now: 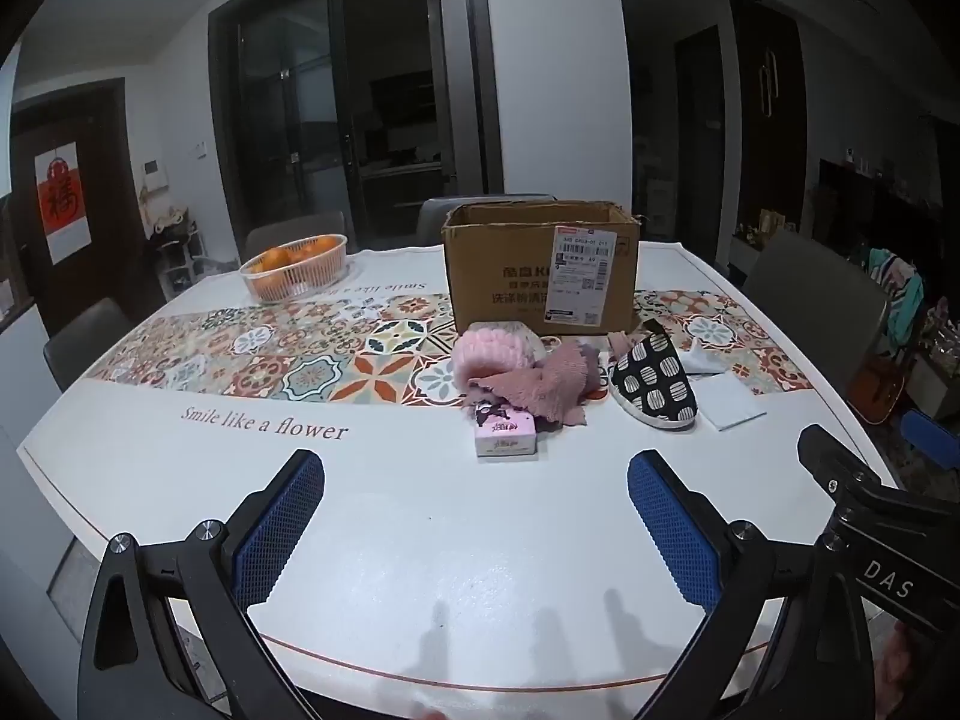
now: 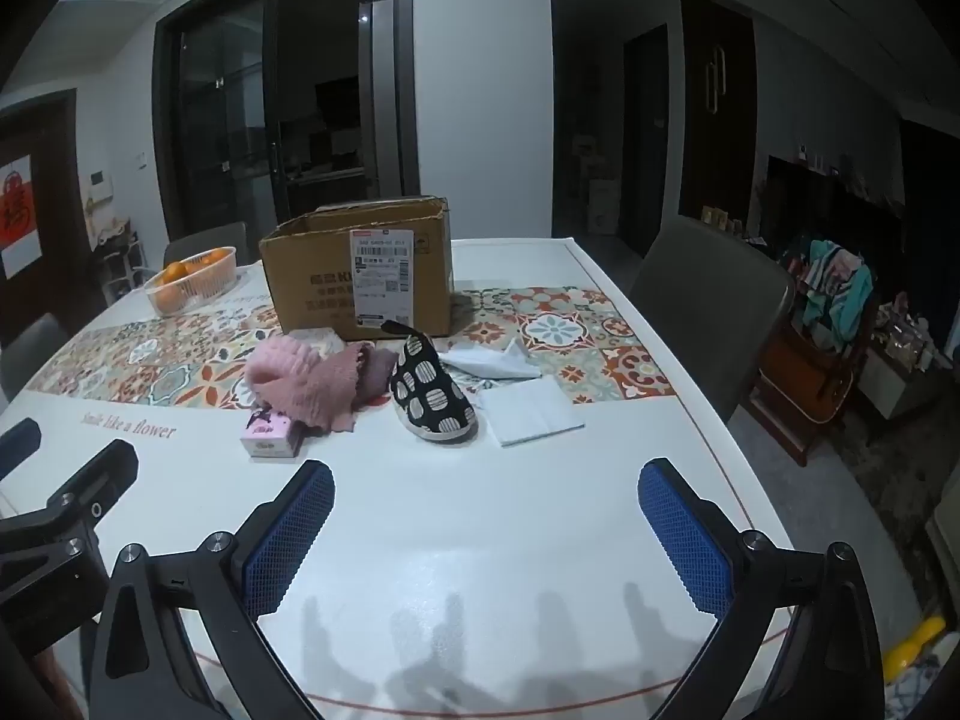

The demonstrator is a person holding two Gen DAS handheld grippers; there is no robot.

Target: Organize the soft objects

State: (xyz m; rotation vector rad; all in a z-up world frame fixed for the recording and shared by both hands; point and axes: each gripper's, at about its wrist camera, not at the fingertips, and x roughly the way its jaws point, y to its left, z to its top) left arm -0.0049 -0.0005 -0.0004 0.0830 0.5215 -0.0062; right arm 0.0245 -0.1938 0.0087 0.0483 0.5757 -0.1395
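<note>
I count one brown cardboard box [image 1: 540,267], one black-and-white spotted slipper [image 1: 654,381], one pink knitted cloth [image 2: 312,384] on the worktop [image 1: 420,540]; left gripper [image 1: 477,531] and right gripper [image 2: 486,534] both wide open, empty.

dim room; white walls, dark glass doors [image 1: 354,120], grey chair [image 2: 714,294] beside table [image 2: 600,480].

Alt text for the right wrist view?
The open right claw hovers over a white table; beyond lie a pink knitted cloth, black dotted slipper, small pink box and brown cardboard box.
</note>
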